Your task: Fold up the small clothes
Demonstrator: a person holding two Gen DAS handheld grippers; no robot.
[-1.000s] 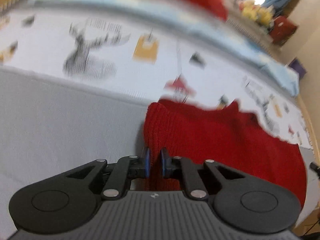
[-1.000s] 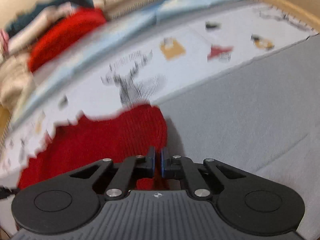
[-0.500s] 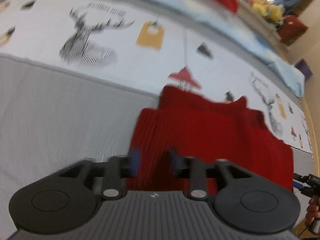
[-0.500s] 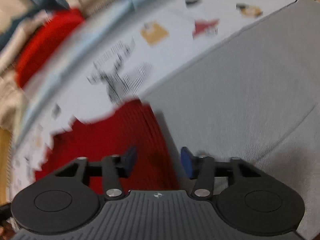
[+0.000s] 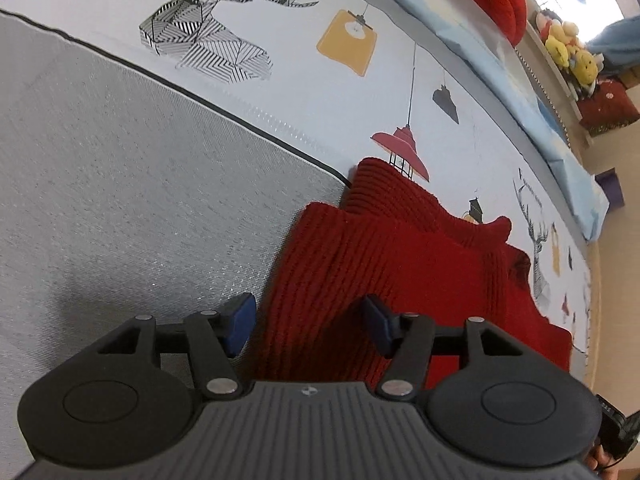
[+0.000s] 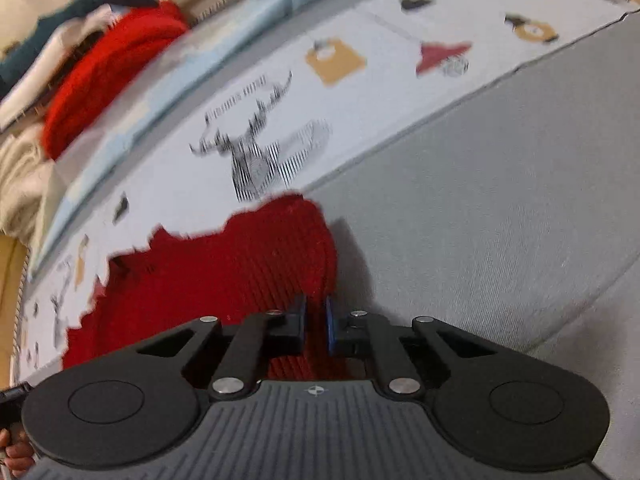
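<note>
The left hand-held gripper (image 5: 306, 322) has its two blue-padded fingers (image 5: 239, 322) spread wide apart, with nothing pinched between them. It points forward and down at a low angle, its black body level across the bottom of its own view. The right hand-held gripper (image 6: 316, 326) has its fingers (image 6: 331, 326) drawn almost together, only a narrow slit left between the pads, and red knit shows in that slit. A bit of the person's hand (image 6: 16, 454) shows at the lower left corner of the right wrist view
</note>
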